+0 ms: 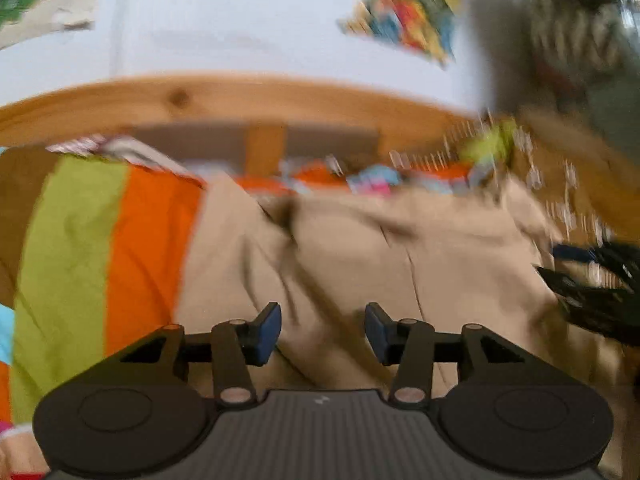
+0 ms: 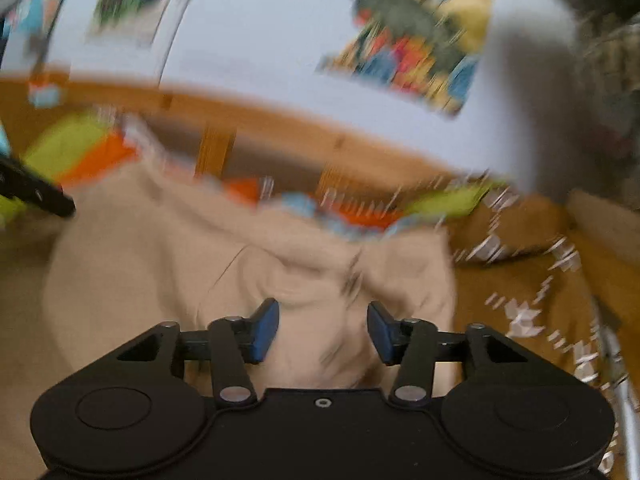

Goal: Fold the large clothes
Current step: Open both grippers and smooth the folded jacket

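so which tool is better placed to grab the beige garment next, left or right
Right, though only slightly. Both tools are open and empty over the beige garment. The right tool points at a bunched fold near the garment's edge, while the left tool faces flatter cloth mid-panel. Blur limits certainty.

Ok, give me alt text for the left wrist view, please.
An open left gripper hovers over a rumpled beige garment lying on a striped green and orange bedspread. A wooden bed frame and white wall sit behind, blurred.

Soft, even daylight is seen in both views; backgrounds are smeared by motion blur, heaviest at upper right, and edges are bowed by fisheye distortion.
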